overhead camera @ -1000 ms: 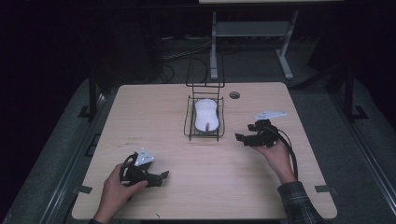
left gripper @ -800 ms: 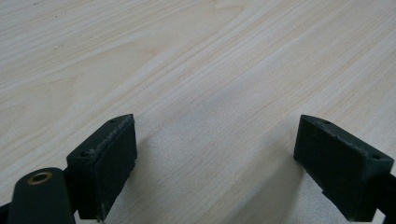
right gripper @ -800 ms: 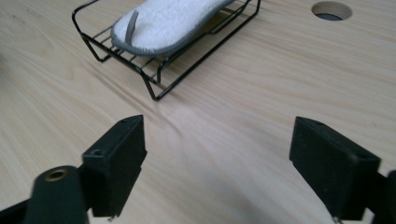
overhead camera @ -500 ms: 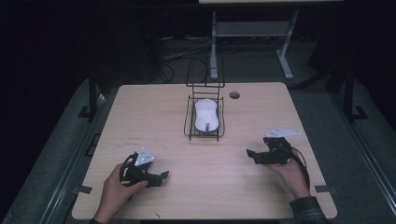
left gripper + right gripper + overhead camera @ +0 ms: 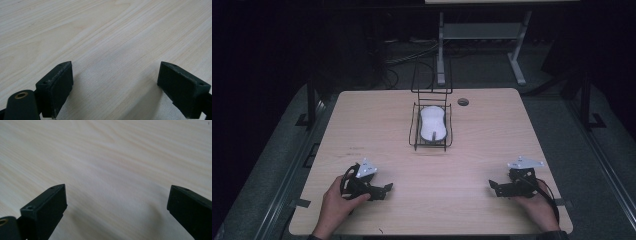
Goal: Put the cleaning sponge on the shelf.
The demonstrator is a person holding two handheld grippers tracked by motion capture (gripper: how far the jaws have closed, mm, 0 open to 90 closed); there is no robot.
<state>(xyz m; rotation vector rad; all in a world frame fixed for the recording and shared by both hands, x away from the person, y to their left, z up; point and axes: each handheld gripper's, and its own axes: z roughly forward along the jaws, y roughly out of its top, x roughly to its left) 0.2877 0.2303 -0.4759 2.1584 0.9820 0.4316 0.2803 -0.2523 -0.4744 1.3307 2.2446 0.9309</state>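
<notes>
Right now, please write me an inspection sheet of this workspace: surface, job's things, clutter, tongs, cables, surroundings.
Surface: light wood table, bare between the tongs, with a round dark hole near its far edge.
Job's things: white computer mouse lying inside a black wire basket at the far middle.
Clutter: nothing seen.
Tongs: left tongs open and empty, near the front left; right tongs open and empty, near the front right. Both sit low over the wood.
Cables: a black cable trails from the right tongs; more cables lie on the floor behind.
Surroundings: dark room, grey floor, white stand legs beyond the table.
</notes>
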